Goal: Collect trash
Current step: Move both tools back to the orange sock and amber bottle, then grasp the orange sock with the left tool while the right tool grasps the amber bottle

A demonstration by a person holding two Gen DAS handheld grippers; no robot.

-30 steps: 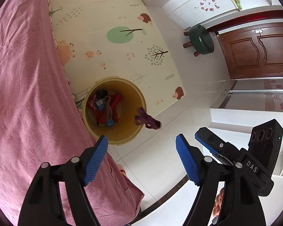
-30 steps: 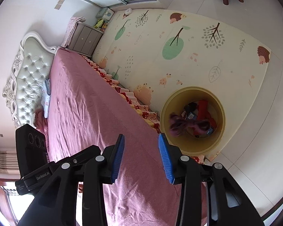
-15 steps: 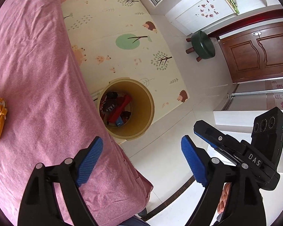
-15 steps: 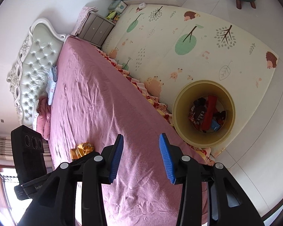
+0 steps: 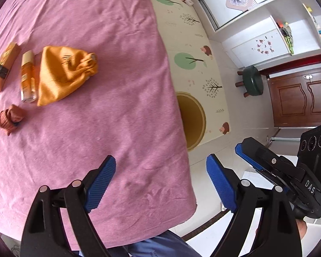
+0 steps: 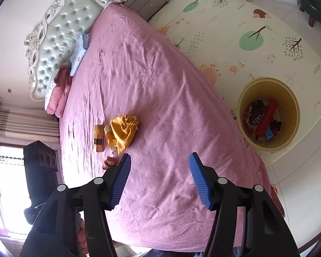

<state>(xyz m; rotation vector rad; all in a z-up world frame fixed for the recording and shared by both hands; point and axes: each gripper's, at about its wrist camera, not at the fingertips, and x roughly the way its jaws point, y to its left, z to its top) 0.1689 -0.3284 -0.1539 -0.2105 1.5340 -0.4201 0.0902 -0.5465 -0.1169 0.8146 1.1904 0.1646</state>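
Observation:
A yellow bin (image 6: 268, 113) holding red and dark wrappers stands on the floor mat beside the pink bed (image 6: 160, 107); its rim also shows in the left wrist view (image 5: 192, 120). On the bed lie an orange cloth pouch (image 5: 62, 75), an orange bottle (image 5: 28, 79), an orange box (image 5: 4, 67) and a small brown crumpled piece (image 5: 10, 118). The same group shows in the right wrist view, with the pouch (image 6: 123, 131) far ahead. My left gripper (image 5: 160, 177) is open and empty over the bed's corner. My right gripper (image 6: 159, 181) is open and empty over the bed.
A green stool (image 5: 253, 81) and a brown door (image 5: 299, 98) stand to the right. A tufted headboard (image 6: 57, 34) with pillows and a nightstand (image 6: 145, 0) lie at the far end. The patterned mat (image 6: 246, 42) covers the floor beside the bed.
Both grippers have swung away from the bin toward the bed. The purple piece that fell from the left gripper is gone from sight. The right jaws have opened wider. The orange items have come into view.

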